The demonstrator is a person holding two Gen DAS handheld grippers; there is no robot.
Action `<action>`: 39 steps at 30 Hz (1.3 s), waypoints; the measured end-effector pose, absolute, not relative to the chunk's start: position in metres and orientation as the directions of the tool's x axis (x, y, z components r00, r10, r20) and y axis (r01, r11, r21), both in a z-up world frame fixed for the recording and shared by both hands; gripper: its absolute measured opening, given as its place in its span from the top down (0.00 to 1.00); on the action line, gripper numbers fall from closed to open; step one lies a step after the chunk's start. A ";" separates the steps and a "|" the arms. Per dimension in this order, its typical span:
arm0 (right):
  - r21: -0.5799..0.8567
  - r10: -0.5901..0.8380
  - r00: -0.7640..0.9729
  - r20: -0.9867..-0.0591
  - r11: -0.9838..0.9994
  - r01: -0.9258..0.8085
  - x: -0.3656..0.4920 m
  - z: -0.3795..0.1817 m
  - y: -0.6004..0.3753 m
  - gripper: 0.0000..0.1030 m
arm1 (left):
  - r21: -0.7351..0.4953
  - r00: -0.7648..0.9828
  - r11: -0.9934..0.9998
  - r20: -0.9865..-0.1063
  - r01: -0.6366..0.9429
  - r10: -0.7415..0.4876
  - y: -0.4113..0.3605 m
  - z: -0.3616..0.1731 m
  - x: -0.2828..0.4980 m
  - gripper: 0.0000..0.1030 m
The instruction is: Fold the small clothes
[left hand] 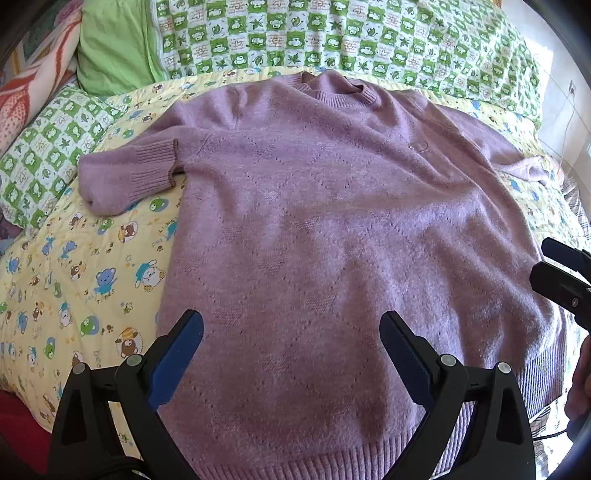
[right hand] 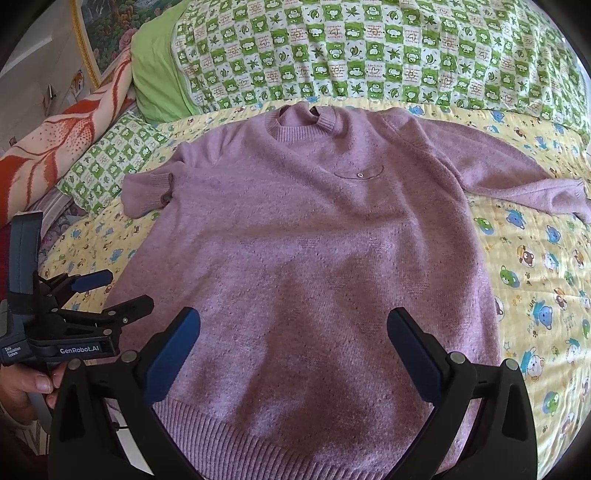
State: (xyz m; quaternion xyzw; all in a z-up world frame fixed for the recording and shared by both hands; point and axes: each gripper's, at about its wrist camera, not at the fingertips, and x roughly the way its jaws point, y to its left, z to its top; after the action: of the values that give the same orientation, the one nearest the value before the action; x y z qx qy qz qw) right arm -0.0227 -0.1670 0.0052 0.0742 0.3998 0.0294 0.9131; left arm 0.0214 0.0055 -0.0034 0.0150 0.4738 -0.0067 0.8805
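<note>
A mauve knit sweater (left hand: 332, 229) lies flat, front up, on the bed, collar far, ribbed hem near; it also shows in the right wrist view (right hand: 314, 258). Its left sleeve (left hand: 129, 173) is folded in short, its right sleeve (right hand: 535, 184) stretches out to the right. My left gripper (left hand: 291, 332) is open and empty above the lower left part of the sweater. My right gripper (right hand: 293, 328) is open and empty above the lower middle. The left gripper shows from the side in the right wrist view (right hand: 110, 291); the right one shows at the left wrist view's right edge (left hand: 565, 273).
The sweater rests on a yellow cartoon-bear quilt (left hand: 74, 280), (right hand: 546, 288). A green-and-white checked duvet (left hand: 332, 33) and a green pillow (left hand: 110, 44) lie beyond the collar. An orange-patterned blanket (right hand: 62, 147) is at the far left.
</note>
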 end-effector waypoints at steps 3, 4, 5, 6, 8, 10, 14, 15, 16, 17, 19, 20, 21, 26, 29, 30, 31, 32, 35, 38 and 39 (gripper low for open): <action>0.165 0.118 0.675 -0.728 0.986 0.005 -0.019 0.005 -0.168 0.02 | 0.015 0.544 0.999 -0.839 0.029 -0.003 0.004 -0.004 0.027 0.06; 0.167 0.121 0.673 -0.730 0.986 0.003 -0.017 0.005 -0.168 0.02 | 0.012 0.542 0.999 -0.841 0.031 -0.006 0.004 -0.004 0.030 0.06; 0.170 0.125 0.671 -0.731 0.986 0.002 -0.016 0.005 -0.169 0.02 | 0.009 0.538 0.999 -0.843 0.031 -0.009 0.004 -0.005 0.031 0.06; 0.173 0.128 0.669 -0.732 0.985 0.000 -0.014 0.005 -0.170 0.02 | 0.001 0.538 0.999 -0.843 0.032 -0.016 0.003 -0.005 0.034 0.06; 0.177 0.133 0.665 -0.734 0.984 -0.002 -0.010 0.005 -0.172 0.02 | -0.010 0.529 0.999 -0.848 0.031 -0.025 0.002 -0.006 0.038 0.06; 0.180 0.138 0.662 -0.737 0.984 -0.004 -0.006 0.005 -0.174 0.02 | -0.039 0.524 0.999 -0.850 0.029 -0.049 0.002 -0.007 0.043 0.06; 0.189 0.149 0.659 -0.737 0.982 -0.010 0.003 0.009 -0.182 0.02 | -0.038 0.532 0.999 -0.845 0.029 -0.048 0.000 -0.005 0.054 0.06; 0.190 0.151 0.659 -0.737 0.982 -0.012 0.006 0.010 -0.184 0.02 | -0.034 0.533 0.999 -0.845 0.028 -0.043 -0.001 -0.004 0.058 0.06; 0.190 0.152 0.659 -0.737 0.982 -0.015 0.009 0.012 -0.186 0.02 | -0.039 0.530 0.999 -0.846 0.023 -0.046 -0.001 -0.003 0.062 0.06; 0.191 0.153 0.660 -0.735 0.981 -0.015 0.013 0.013 -0.189 0.02 | -0.058 0.529 0.998 -0.847 0.021 -0.060 0.000 -0.002 0.066 0.06; 0.198 0.154 0.663 -0.732 0.980 -0.009 0.020 0.017 -0.196 0.02 | -0.077 0.532 0.997 -0.844 0.017 -0.074 0.001 0.000 0.075 0.06; 0.204 0.156 0.665 -0.730 0.979 -0.006 0.024 0.018 -0.201 0.02 | -0.080 0.535 0.997 -0.842 0.014 -0.075 0.002 0.002 0.079 0.06; 0.209 0.156 0.668 -0.728 0.978 -0.001 0.028 0.020 -0.205 0.02 | -0.076 0.538 0.997 -0.840 0.014 -0.072 0.003 0.004 0.086 0.06; 0.212 0.154 0.676 -0.720 0.977 0.004 0.056 0.030 -0.228 0.04 | -0.089 0.549 0.996 -0.832 0.020 -0.085 0.011 0.017 0.123 0.06; 0.212 0.154 0.684 -0.713 0.977 0.001 0.076 0.037 -0.242 0.06 | -0.098 0.548 0.995 -0.831 0.031 -0.099 0.019 0.024 0.153 0.06; 0.211 0.154 0.688 -0.709 0.977 0.000 0.086 0.040 -0.248 0.06 | -0.097 0.549 0.995 -0.830 0.031 -0.098 0.023 0.027 0.164 0.06; 0.213 0.156 0.690 -0.707 0.977 -0.003 0.093 0.042 -0.253 0.06 | -0.101 0.550 0.994 -0.828 0.036 -0.104 0.026 0.030 0.175 0.06; 0.215 0.159 0.693 -0.704 0.977 -0.005 0.100 0.044 -0.257 0.07 | -0.106 0.551 0.993 -0.827 0.042 -0.112 0.030 0.033 0.187 0.06; 0.215 0.169 0.693 -0.701 0.976 -0.021 0.129 0.048 -0.271 0.11 | -0.109 0.546 0.992 -0.829 0.057 -0.122 0.039 0.039 0.223 0.06; 0.218 0.179 0.686 -0.706 0.975 -0.030 0.161 0.050 -0.286 0.18 | -0.114 0.535 0.991 -0.834 0.072 -0.135 0.047 0.042 0.263 0.06; 0.219 0.183 0.682 -0.708 0.975 -0.035 0.174 0.050 -0.292 0.20 | -0.121 0.533 0.989 -0.834 0.081 -0.146 0.051 0.044 0.276 0.06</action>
State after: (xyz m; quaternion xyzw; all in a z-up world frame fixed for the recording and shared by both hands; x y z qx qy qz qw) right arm 0.1742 -0.2921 0.0496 0.0940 0.3945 0.0597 0.9121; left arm 0.2759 0.0505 0.0437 -0.0337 0.4790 -0.0648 0.8748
